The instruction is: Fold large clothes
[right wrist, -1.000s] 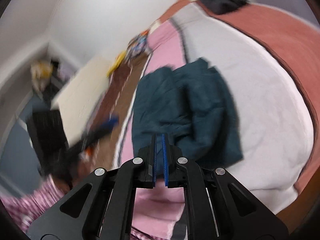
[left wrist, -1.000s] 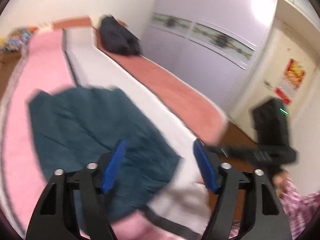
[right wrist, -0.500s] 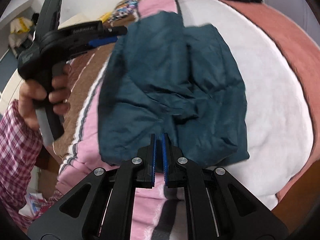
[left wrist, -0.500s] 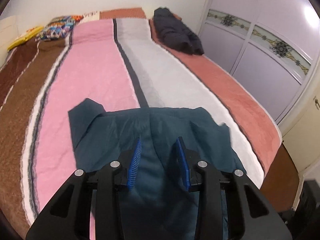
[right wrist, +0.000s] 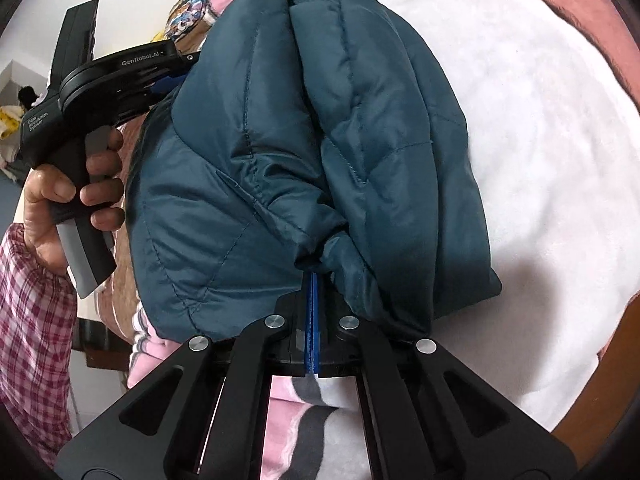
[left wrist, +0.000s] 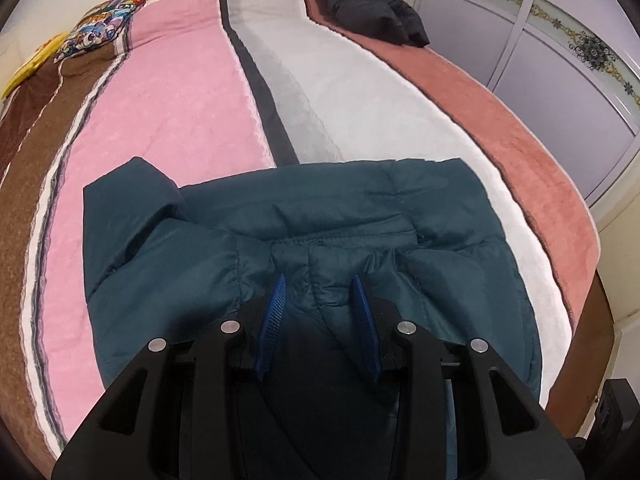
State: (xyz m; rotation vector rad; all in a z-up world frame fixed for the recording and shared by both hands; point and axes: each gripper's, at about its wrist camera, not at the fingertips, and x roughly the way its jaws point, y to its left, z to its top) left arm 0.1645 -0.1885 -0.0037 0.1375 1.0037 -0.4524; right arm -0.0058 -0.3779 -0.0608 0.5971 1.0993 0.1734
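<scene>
Teal quilted jacket point(left wrist: 304, 240) lies across the foot of our striped bed point(left wrist: 168, 112).

Only our left wrist view shows a dark garment point(left wrist: 364, 4) at the bed's far end; only the right one shows our hand point(right wrist: 72, 196) holding the left tool. Our left gripper point(left wrist: 318, 316) stands parted, jacket fabric bunched between its fingers. Our right gripper point(right wrist: 311, 316) is pinched tight on a fold at the jacket's near edge.

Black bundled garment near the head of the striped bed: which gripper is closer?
Neither clearly. Left gripper is open at the teal quilted jacket; right gripper is shut on it. The black bundled garment lies far up the bed.
</scene>
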